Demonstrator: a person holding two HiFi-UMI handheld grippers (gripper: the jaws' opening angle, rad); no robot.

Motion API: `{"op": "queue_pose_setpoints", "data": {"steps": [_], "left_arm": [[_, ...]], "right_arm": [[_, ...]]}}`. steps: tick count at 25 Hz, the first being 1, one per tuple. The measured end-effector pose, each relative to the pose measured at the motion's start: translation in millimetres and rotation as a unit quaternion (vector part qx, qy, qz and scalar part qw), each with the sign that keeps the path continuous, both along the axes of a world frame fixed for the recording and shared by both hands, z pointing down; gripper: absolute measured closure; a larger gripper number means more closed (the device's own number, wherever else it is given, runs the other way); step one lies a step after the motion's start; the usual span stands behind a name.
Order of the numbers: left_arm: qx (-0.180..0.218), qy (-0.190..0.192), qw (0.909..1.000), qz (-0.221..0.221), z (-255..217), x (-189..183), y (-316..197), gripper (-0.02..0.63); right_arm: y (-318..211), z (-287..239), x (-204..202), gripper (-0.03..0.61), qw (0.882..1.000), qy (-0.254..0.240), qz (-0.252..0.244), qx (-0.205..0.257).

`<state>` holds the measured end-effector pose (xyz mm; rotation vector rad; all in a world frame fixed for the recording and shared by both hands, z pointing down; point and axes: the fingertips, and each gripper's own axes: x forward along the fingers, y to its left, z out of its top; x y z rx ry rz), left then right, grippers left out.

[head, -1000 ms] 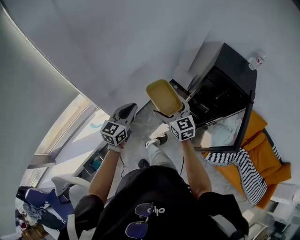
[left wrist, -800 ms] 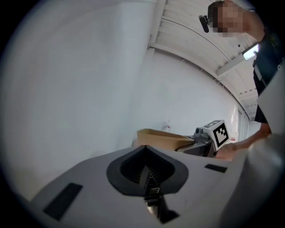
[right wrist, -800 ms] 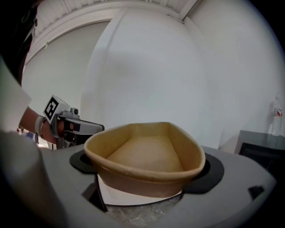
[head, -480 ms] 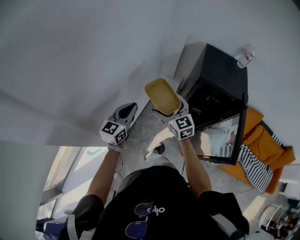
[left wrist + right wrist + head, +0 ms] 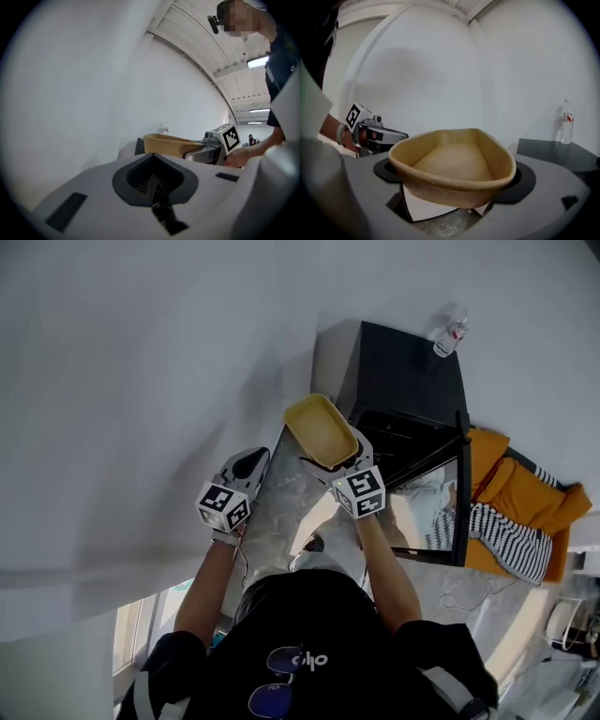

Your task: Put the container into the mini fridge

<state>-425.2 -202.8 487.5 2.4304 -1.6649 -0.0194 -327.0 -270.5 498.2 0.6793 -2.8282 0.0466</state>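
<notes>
A tan, empty container (image 5: 322, 430) is held in the air by my right gripper (image 5: 339, 454), whose jaws are shut on its sides. In the right gripper view the container (image 5: 452, 163) fills the middle, squeezed between the jaws. The black mini fridge (image 5: 412, 381) stands just right of it, its door (image 5: 448, 507) swung open toward me; its top (image 5: 562, 152) shows at the right gripper view's right. My left gripper (image 5: 247, 465) hangs to the left with its jaws shut and nothing between them (image 5: 154, 180); the container (image 5: 171, 144) shows beyond it.
A clear water bottle (image 5: 449, 332) stands on the fridge's top, also seen in the right gripper view (image 5: 566, 123). An orange seat with a striped cloth (image 5: 511, 531) lies right of the fridge. A white wall (image 5: 169, 381) runs behind, above a grey speckled floor (image 5: 281, 512).
The view has swung round: the fridge now lies higher and straighter, with the window gone from the left. Both grippers keep their hold and spacing, the container nearer the fridge opening.
</notes>
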Motion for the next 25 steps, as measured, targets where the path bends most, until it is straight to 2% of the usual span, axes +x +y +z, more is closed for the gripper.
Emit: {"op": "queue_pose_setpoints", "data": {"steps": [5,10,14,19,25], "left_arm": [[-0.003,-0.003,0.9989,0.046,-1,27,-35,0.606],[0.0,-0.004,0.993,0.118,2,64,-73,0.606],[0.004,-0.006,0.9835,0.181,-3,96,-99,0.606],[0.008,-0.007,0.9675,0.253,-9,137,-117,0.606],[0.003,-0.008,0.9501,0.312,-6,177,-121,0.606]], "right_arm": [[-25,-1,35,0.014,0.999,0.0,0.048,-0.003],[-45,1,77,0.014,0.993,-0.002,0.116,-0.009],[-55,-2,112,0.014,0.985,-0.004,0.174,-0.008],[-56,-7,152,0.014,0.969,-0.011,0.245,-0.007],[-49,-3,196,0.014,0.952,-0.011,0.307,-0.011]]}}
